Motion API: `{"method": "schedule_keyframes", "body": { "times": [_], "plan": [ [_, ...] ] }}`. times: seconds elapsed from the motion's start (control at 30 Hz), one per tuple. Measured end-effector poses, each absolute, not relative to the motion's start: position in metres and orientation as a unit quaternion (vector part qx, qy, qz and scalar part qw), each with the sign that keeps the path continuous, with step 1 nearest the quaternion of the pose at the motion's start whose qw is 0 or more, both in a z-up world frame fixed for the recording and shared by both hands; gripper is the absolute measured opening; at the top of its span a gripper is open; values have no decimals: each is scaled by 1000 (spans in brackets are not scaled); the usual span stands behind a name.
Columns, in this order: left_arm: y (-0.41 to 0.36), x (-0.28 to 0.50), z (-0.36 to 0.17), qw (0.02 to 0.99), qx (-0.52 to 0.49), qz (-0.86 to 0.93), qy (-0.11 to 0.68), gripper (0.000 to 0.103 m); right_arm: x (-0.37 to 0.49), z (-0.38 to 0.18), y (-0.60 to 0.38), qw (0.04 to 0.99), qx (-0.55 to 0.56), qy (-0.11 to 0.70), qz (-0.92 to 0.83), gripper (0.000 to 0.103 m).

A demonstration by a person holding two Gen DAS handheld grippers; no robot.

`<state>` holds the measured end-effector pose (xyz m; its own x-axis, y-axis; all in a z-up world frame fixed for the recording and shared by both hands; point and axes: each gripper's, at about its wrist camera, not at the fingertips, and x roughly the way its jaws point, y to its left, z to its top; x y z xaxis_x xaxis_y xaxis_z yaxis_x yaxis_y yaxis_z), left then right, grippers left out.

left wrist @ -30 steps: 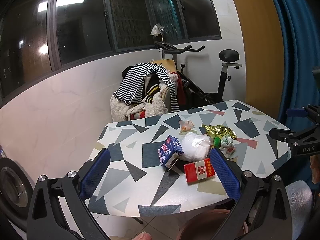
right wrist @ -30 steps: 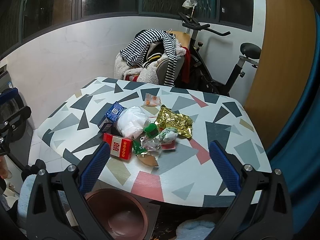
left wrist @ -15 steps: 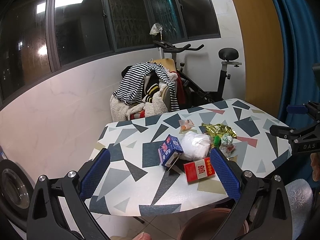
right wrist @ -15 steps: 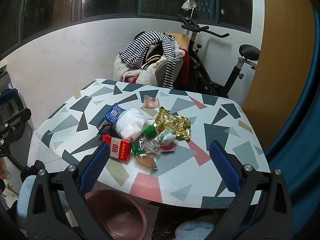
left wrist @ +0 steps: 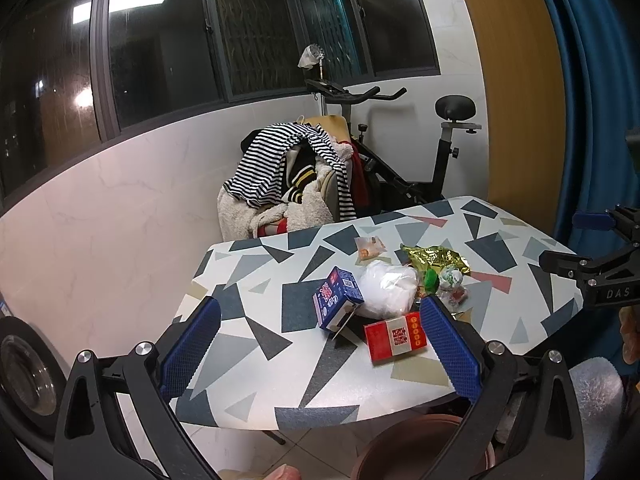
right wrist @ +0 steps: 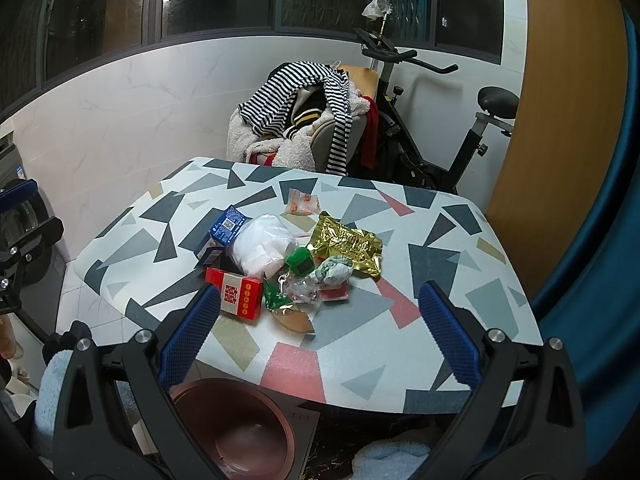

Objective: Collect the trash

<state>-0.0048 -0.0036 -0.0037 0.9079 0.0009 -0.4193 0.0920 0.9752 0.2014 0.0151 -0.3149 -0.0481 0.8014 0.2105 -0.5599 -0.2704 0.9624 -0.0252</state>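
Hovering wide open and empty, the left hand-held gripper point(left wrist: 320, 344) and right hand-held gripper point(right wrist: 320, 332) face trash point(right wrist: 296, 256) on the desk point(right wrist: 432, 264)

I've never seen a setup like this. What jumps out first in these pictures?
A heap of trash sits mid-table on the patterned table: a red box nearest the front edge, a white plastic bag and a gold wrapper behind it. Both hand-held grippers, left and right, hover open before the table, with a brown bin below its edge.
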Motion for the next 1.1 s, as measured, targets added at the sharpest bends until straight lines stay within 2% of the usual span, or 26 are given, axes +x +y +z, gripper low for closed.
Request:
{"method": "schedule_keyframes", "body": {
  "times": [1.1],
  "plan": [
    [-4,-7,-14,969,87,-68,222,98,15,-55,-314,946,-47,294,129,97]
  ]
}}
